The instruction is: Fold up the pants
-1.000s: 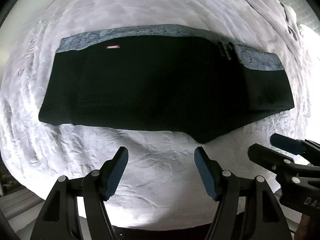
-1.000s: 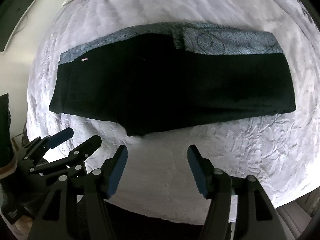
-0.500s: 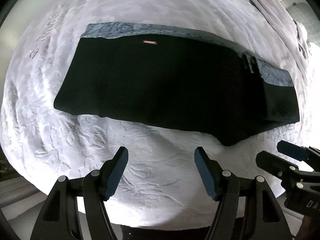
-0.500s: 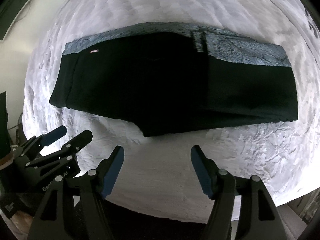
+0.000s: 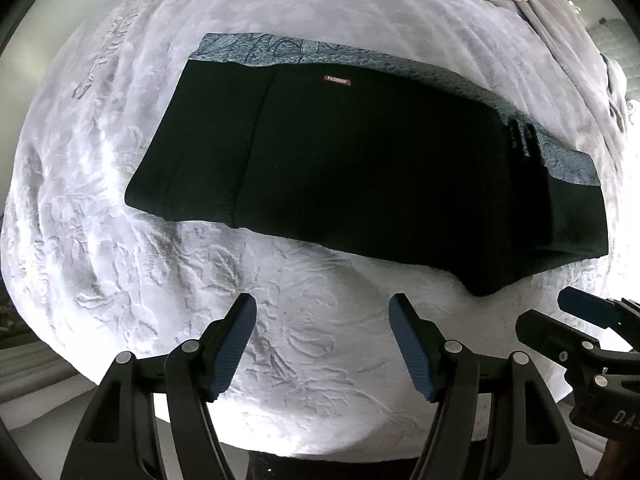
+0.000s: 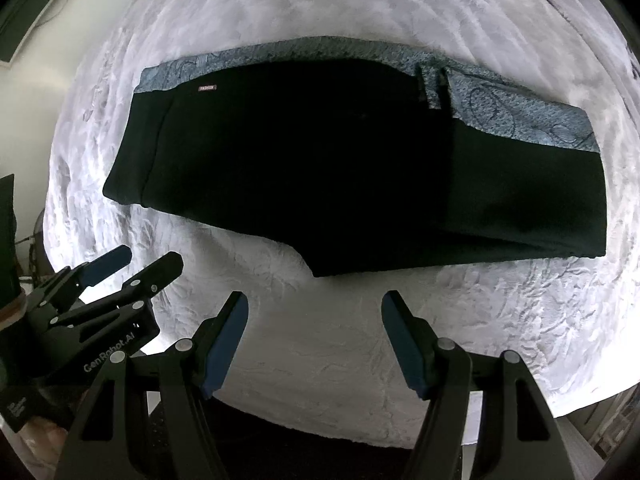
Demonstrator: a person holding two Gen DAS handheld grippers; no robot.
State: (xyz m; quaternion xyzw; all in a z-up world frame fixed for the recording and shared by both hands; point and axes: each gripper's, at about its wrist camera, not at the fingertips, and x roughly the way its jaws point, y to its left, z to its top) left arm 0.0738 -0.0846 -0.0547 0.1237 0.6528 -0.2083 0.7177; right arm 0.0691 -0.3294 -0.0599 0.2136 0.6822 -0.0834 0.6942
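we see the black pants (image 5: 360,168) lying flat on the white bed cover (image 5: 304,320), a blue patterned band (image 6: 520,112) along their far edge. our left hand-held gripper (image 5: 322,320) and right hand-held gripper (image 6: 314,316) hover near the pants' near edge, both with fingers spread apart and holding nothing.

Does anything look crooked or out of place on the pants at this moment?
Nothing serious. The black pants lie flat on the white bedspread, folded lengthwise. Only one corner of the near edge juts out. Both grippers hover open, touching nothing.
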